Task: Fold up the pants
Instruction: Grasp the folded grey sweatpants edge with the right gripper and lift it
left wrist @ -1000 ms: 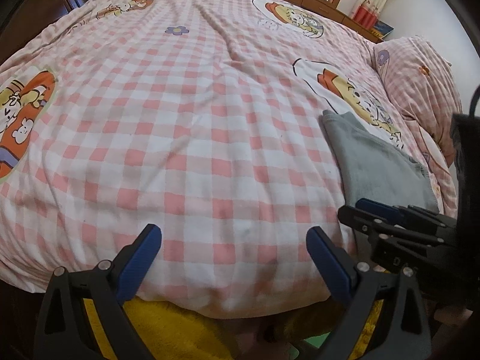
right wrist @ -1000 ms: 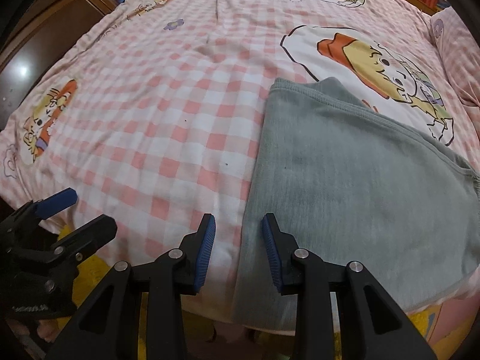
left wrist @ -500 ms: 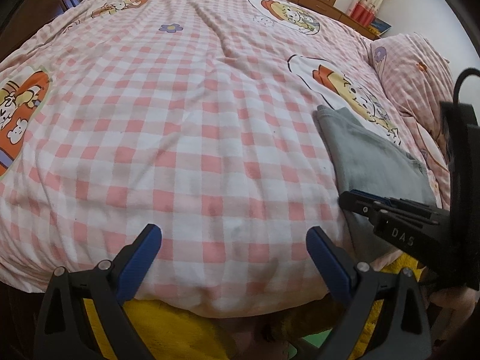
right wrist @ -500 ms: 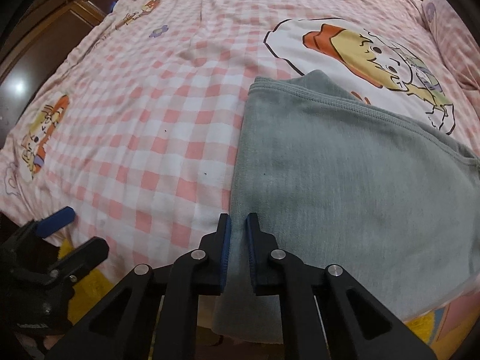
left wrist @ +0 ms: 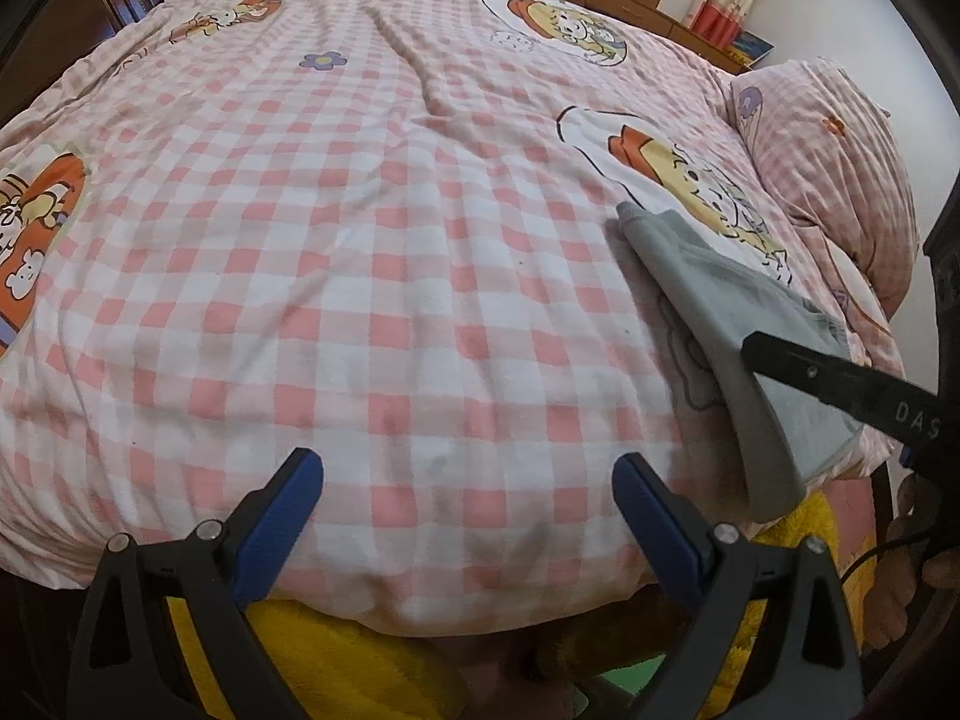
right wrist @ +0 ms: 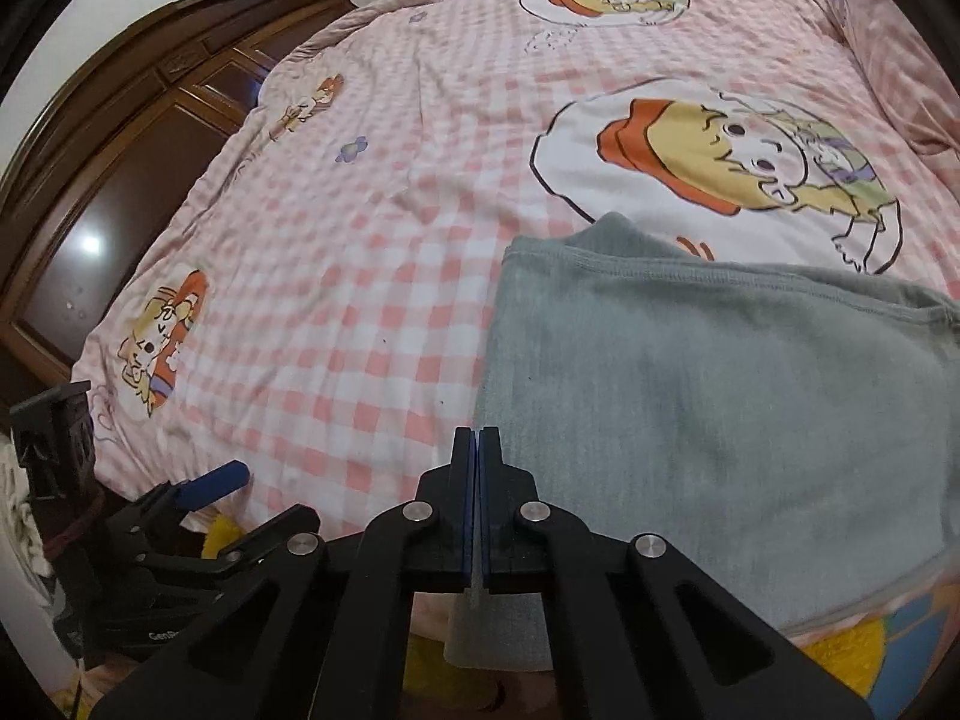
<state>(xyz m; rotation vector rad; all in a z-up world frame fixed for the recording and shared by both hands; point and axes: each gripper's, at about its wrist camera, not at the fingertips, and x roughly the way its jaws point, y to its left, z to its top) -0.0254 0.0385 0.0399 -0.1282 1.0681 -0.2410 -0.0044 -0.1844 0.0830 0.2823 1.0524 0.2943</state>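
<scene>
I have the grey pants (right wrist: 720,420) lying partly folded at the near right corner of the pink checked bedspread (right wrist: 390,240), with one edge hanging over the bed's front edge. My right gripper (right wrist: 478,450) has just been closing, and its jaws now stand pressed together on the near left edge of the pants, with a strip of fabric pinched between the pads and trailing below them. My left gripper (left wrist: 468,516) is wide open, holds nothing, and hovers over bare bedspread well to the left of the pants. I judge the fabric soft, light and limp: it will drape and sag from any single hold. A second hold on the hemmed far edge should keep the layers aligned.
</scene>
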